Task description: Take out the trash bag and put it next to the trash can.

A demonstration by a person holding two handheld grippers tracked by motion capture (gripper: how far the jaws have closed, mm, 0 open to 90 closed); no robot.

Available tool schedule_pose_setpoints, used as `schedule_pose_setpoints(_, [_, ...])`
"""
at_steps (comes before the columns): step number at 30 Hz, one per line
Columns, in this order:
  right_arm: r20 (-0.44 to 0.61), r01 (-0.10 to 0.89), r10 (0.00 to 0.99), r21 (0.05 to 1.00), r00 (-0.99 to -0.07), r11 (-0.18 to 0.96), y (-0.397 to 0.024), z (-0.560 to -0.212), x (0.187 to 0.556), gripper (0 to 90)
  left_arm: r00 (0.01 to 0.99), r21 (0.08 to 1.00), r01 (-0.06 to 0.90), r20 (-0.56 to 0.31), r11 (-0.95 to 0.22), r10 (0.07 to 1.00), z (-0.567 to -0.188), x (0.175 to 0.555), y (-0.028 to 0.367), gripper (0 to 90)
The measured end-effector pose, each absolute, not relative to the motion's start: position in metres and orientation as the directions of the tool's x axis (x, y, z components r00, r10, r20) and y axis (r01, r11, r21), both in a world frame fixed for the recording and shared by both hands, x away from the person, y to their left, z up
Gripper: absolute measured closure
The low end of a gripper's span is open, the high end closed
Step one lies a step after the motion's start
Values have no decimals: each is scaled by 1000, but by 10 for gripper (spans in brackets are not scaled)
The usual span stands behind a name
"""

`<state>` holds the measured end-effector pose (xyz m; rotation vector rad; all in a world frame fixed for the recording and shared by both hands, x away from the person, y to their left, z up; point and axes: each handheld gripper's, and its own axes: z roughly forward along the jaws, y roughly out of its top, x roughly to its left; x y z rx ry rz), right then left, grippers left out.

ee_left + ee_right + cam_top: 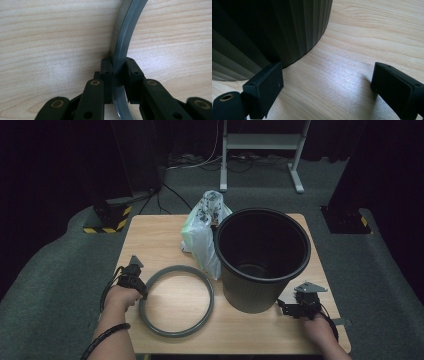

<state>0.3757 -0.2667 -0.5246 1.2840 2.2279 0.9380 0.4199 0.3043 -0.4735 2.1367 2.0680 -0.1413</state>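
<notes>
Left claw clamped on the grey ring, ready to lift it.

I grip the ring (176,301) near the table's (150,232) front-left corner with my left gripper (118,68); my right gripper (325,87) waits apart beside the bin (261,257).

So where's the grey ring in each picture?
High view: the grey ring lies flat at lower left, and the left gripper grips its left edge.
Left gripper view: it curves up the middle, pinched between the jaws.
Right gripper view: not in it; the black bin stands at upper left.
Shared landmark: the wooden table.
</notes>
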Motion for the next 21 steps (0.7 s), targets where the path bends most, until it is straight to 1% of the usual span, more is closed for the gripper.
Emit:
schedule_pose_setpoints(2, [-12,598,868,720,-497,352,-267,-525,376,102,43,56,998,-182,-34,982,-472,419,307,785])
schedule_pose_setpoints(5, [-13,598,868,720,-497,353,-267,-525,376,102,21,68,998,-193,-8,981,-465,416,312,785])
schedule_pose_setpoints(6, [-13,598,868,720,-497,353,-267,-525,376,103,36,66,998,-186,-24,982,-463,416,314,785])
schedule_pose_setpoints(17, [-7,600,869,720,-495,348,-266,-525,376,100,34,76,997,-182,-20,983,-446,413,320,785])
schedule_pose_setpoints(20, [-7,601,869,720,-495,348,-266,-525,376,100,38,74,997,-188,-25,981,-441,413,320,785])
schedule_pose_setpoints(21, [-8,600,868,720,-496,349,-266,-525,376,100,32,70,997,-202,-18,979,-439,413,318,786])
